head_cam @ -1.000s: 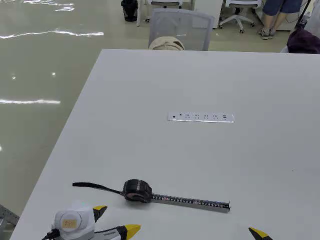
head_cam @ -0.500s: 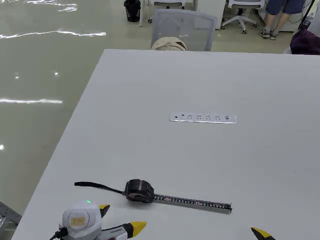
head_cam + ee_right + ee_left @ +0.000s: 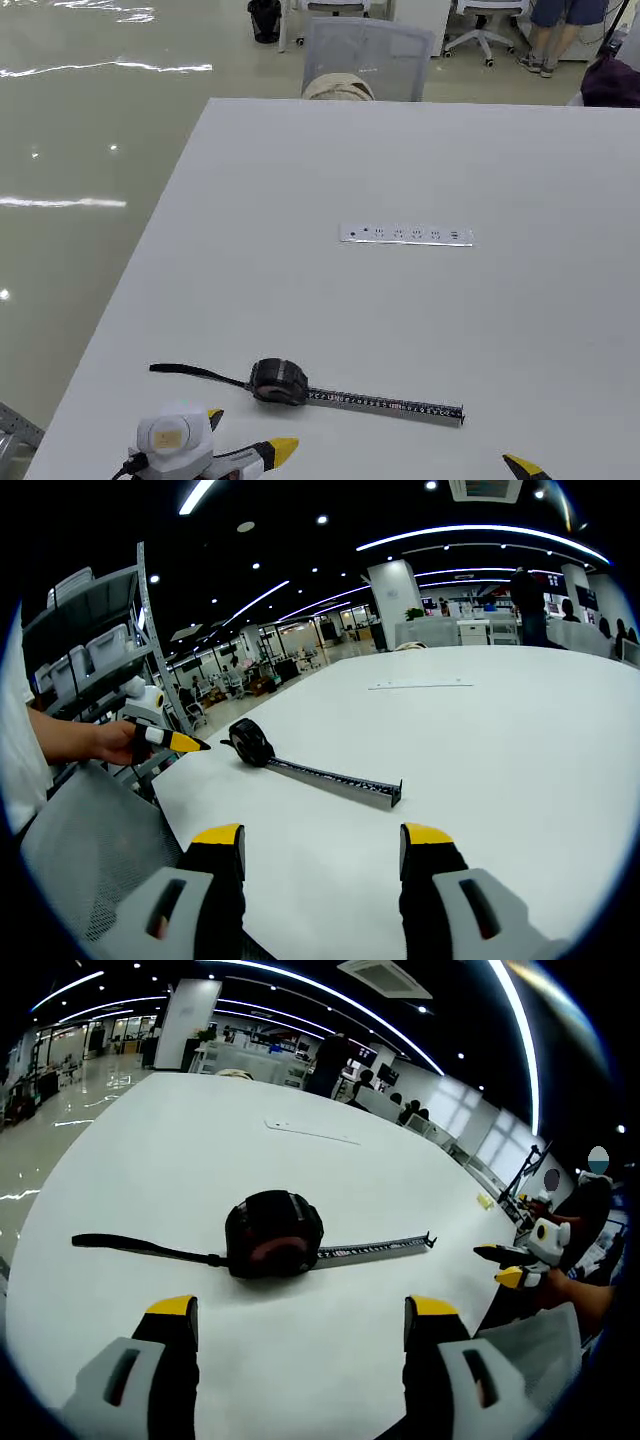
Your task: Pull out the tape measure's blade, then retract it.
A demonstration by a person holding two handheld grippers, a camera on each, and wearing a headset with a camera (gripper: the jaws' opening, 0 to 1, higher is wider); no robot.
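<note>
A black tape measure [image 3: 277, 381] lies on the white table [image 3: 400, 160] near its front edge, blade [image 3: 390, 405] drawn out to the right and a black wrist strap [image 3: 190, 372] trailing left. My left gripper [image 3: 245, 435] stands open just in front of the case, which lies ahead between its jaws [image 3: 273, 1235]. My right gripper [image 3: 320, 840] is open too, behind the blade's hooked end [image 3: 392, 794], with nothing between its fingers. One yellow fingertip [image 3: 520, 465] of it shows at the bottom right of the head view.
A white power strip [image 3: 405, 235] lies flat in the table's middle. Beyond the far edge stands a grey mesh chair [image 3: 365, 55] with a tan bag on it. A person's legs [image 3: 555, 25] and office chairs are further back. The table's left edge drops to shiny floor.
My left gripper has shifted a little to the right toward the tape measure's case. The tape measure itself has not moved.
</note>
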